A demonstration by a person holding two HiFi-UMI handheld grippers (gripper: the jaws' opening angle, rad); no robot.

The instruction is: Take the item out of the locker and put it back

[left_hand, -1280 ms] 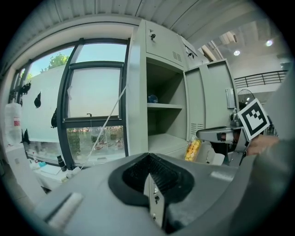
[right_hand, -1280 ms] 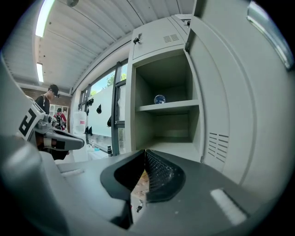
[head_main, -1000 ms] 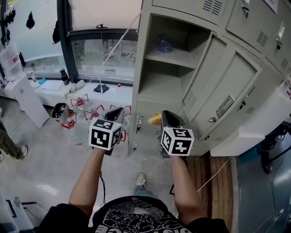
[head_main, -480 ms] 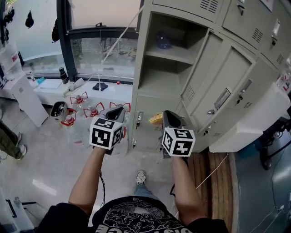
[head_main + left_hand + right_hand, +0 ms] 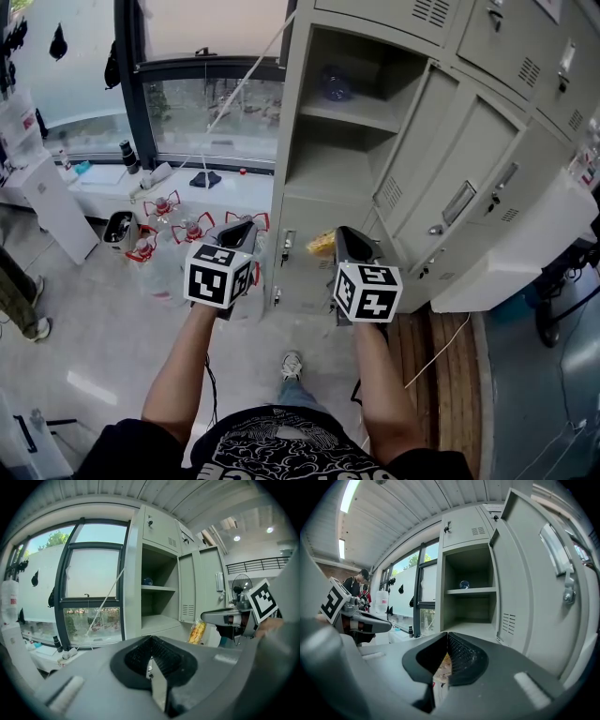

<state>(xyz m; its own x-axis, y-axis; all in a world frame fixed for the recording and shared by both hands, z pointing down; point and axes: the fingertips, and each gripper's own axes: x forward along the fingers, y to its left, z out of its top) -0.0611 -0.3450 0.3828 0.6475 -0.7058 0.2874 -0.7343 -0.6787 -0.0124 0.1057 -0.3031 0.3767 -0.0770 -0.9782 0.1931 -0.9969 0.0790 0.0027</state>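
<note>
Head view: right claw (image 5: 341,236) clenched on a crinkly yellow packet (image 5: 322,244); left claw (image 5: 244,228) clenched, empty. Grey metal locker (image 5: 292,141) open; round bluish item (image 5: 336,86) indistinct.

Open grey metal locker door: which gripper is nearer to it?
Right. The right gripper, holding a yellow packet, sits just left of the open grey metal locker door; the left gripper is farther left, beyond it.

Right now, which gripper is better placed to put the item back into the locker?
Right. The right gripper grips the yellow packet in its jaws and points at the open locker; the left gripper is shut on nothing, nearer the window.
</note>
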